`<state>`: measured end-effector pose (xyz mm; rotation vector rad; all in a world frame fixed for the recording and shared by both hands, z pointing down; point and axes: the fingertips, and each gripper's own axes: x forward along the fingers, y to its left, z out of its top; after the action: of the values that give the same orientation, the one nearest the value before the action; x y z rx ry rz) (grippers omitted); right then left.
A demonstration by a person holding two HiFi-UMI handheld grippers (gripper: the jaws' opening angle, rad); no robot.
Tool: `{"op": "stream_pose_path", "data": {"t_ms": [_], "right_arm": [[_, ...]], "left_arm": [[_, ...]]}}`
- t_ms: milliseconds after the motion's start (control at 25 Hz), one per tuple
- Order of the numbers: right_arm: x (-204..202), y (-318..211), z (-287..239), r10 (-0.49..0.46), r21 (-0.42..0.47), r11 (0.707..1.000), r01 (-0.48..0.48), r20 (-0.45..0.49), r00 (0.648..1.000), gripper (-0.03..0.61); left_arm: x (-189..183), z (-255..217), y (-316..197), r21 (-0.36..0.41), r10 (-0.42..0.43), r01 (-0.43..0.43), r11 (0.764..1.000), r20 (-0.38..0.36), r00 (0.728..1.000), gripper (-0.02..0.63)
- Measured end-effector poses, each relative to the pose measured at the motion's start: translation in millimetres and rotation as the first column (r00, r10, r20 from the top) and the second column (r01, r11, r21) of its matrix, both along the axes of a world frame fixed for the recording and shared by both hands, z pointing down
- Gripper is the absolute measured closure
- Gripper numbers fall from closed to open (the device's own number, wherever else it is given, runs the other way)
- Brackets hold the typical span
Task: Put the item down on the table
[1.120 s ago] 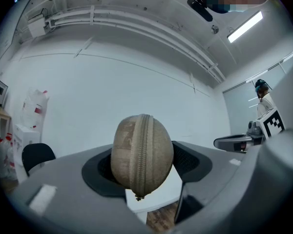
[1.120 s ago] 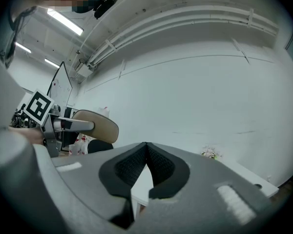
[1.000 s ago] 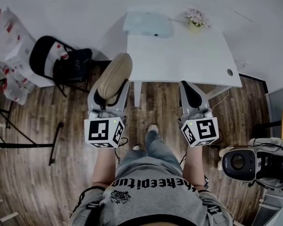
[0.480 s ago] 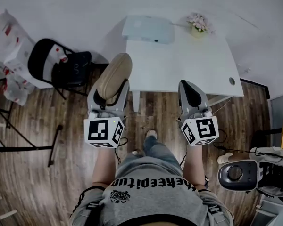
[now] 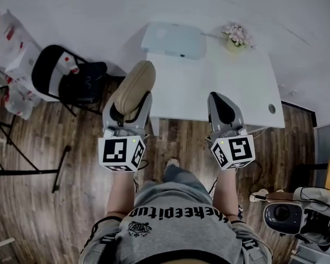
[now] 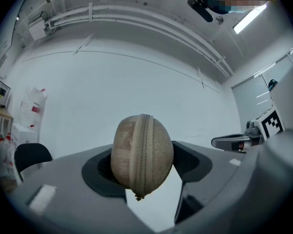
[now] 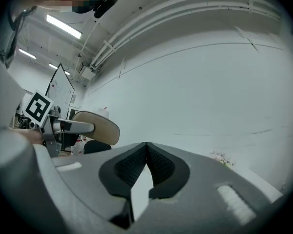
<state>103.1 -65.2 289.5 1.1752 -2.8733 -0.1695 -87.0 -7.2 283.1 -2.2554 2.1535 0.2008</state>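
Observation:
A tan oval zippered case point(image 5: 133, 87) sticks out of my left gripper point(image 5: 127, 106), whose jaws are shut on it. In the left gripper view the case point(image 6: 142, 154) stands on edge between the black pads, its zipper facing the camera. It hangs over the floor at the near left corner of the white table point(image 5: 239, 89). My right gripper point(image 5: 223, 106) is shut with nothing in it, its tips over the table's near edge. The right gripper view shows its pads point(image 7: 158, 167) meeting at the tips, and the case point(image 7: 97, 126) off to the left.
A pale blue flat box point(image 5: 173, 39) lies at the table's far left and a small pot of pink flowers point(image 5: 236, 36) at the far right. A black chair point(image 5: 71, 78) stands left of the table. A wheeled device point(image 5: 289, 218) sits on the wooden floor at lower right.
The table has drawn closer beneath both grippers: their tips now reach its near edge. The case stays gripped in the left gripper and the right stays shut.

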Motion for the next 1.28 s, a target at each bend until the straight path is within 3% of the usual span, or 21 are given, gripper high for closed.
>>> {"op": "stream_pose_path", "data": {"t_ms": [720,1280], "right_arm": [[16.0,-77.2,13.6,-0.094,-0.03,0.995,0.095,0.027,0.995,0.578],[-9.7,-120.4,15.7,-0.089,-0.045,0.995,0.091,0.035,0.995,0.578]], "left_arm": [[27.0,8.2,-58.8,-0.02,-0.082,0.083,0.996,0.019,0.996,0.304],[6.4,13.9,-104.4,-0.042,-0.055,0.055,0.998,0.009,0.998,0.304]]}}
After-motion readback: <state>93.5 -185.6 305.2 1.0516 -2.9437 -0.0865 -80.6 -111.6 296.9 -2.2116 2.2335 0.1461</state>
